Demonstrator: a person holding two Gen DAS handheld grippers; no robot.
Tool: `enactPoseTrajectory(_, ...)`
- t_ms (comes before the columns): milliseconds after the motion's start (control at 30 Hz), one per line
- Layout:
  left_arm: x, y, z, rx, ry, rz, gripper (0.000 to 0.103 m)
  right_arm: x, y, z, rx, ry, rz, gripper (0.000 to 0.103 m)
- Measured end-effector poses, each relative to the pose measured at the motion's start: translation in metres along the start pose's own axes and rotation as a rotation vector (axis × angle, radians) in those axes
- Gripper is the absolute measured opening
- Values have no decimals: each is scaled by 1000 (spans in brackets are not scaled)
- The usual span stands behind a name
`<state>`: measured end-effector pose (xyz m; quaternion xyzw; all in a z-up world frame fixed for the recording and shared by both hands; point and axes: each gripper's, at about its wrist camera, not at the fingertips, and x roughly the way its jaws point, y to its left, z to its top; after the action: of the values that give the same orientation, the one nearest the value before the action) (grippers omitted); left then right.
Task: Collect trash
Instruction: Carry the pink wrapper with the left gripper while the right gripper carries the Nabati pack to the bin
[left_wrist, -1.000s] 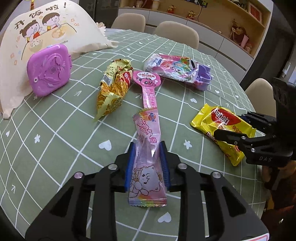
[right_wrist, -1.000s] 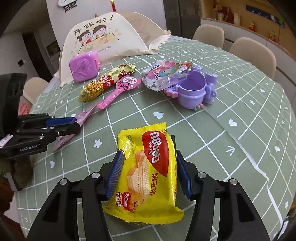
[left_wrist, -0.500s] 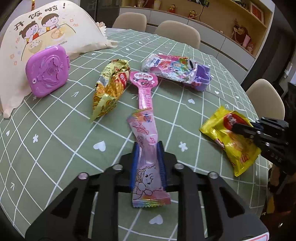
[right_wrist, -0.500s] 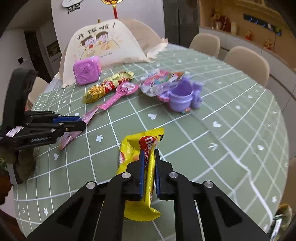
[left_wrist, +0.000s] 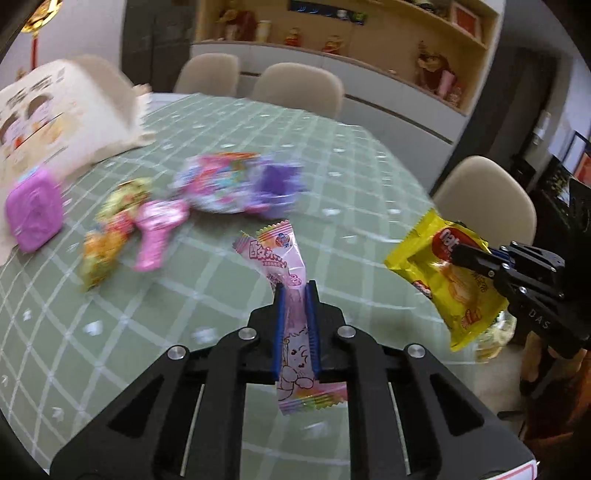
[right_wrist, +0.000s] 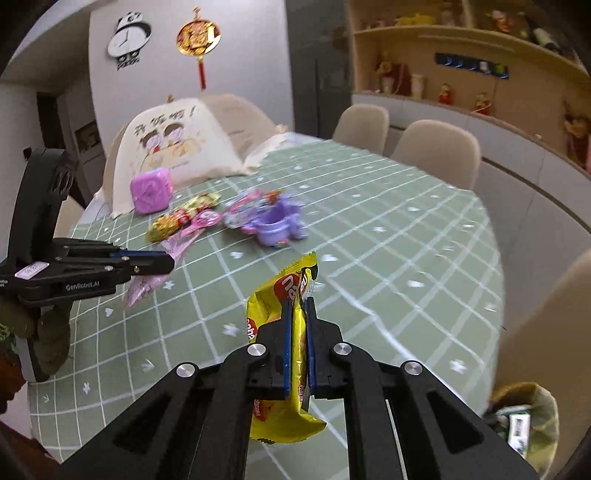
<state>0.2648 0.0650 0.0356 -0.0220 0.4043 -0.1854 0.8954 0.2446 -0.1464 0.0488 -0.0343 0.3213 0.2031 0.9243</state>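
**Two wrappers lifted, more trash left on the table**

The left gripper (left_wrist: 294, 295) is clamped tight on the pink wrapper (left_wrist: 284, 258), held clear above the table (left_wrist: 354, 184). The right gripper (right_wrist: 299, 306) is closed just as firmly on the yellow wafer pack (right_wrist: 284, 291), also off the cloth. Both pieces look picked up but not yet binned; a bag (right_wrist: 524, 417) that seems to hold trash sits low beside the table edge. Left lying together near the far side: a gold wrapper (right_wrist: 181, 218), a pink lolly pack (right_wrist: 201, 221) and a colourful packet (right_wrist: 255, 201) against a purple toy (right_wrist: 275, 221).
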Motion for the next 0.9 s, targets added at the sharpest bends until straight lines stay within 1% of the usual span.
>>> enactPoseTrajectory(167,20,-64,8,77,7,-87,10,-32,-40,-19,46,-31,-75,8)
enactPoseTrajectory(333,44,-131,12,155,35,-183,10,-66,-86,-44,109,-50,-164,8)
enactPoseTrajectory(500,67,-190,10,227,66,-244,10,-95,-128,-72,180,-64,-252,8)
enactPoseTrajectory(700,98,-244,1,271,130,-304,10,-113,-174,-106,260,-45,-326,8)
enactPoseTrajectory(900,124,-279,-8,278,189,-342,10,-128,-204,-133,313,-45,-379,8)
